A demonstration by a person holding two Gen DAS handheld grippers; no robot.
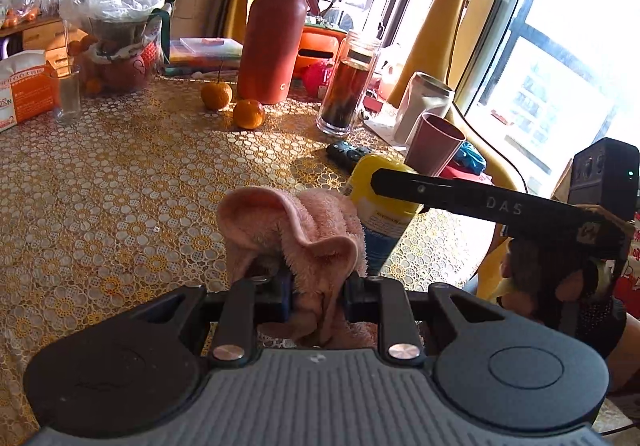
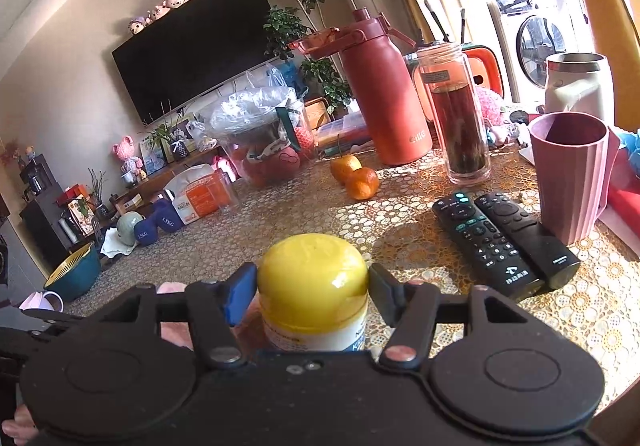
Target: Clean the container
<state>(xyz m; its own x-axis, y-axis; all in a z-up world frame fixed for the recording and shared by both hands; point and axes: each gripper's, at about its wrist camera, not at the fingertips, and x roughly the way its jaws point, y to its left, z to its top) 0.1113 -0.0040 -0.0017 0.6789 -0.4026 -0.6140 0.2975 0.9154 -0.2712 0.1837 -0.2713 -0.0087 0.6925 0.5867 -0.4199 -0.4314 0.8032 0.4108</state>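
A yellow-lidded container (image 2: 313, 288) with a white and blue label stands upright between the fingers of my right gripper (image 2: 312, 296), which is shut on its lid. In the left wrist view the same container (image 1: 378, 198) stands just right of a pink cloth (image 1: 296, 234), and a black finger (image 1: 460, 194) of the right gripper crosses its lid. My left gripper (image 1: 318, 296) is shut on the pink cloth, which bunches up over the fingers and hides their tips. The cloth touches the container's left side.
Two remotes (image 2: 504, 238) lie right of the container, with a pink ribbed cup (image 2: 572, 174) behind them. A glass tea bottle (image 2: 460, 114), a red flask (image 2: 384, 94), two oranges (image 2: 356, 176) and a bagged basket (image 1: 116, 38) stand farther back. The table edge (image 1: 432, 258) runs on the right.
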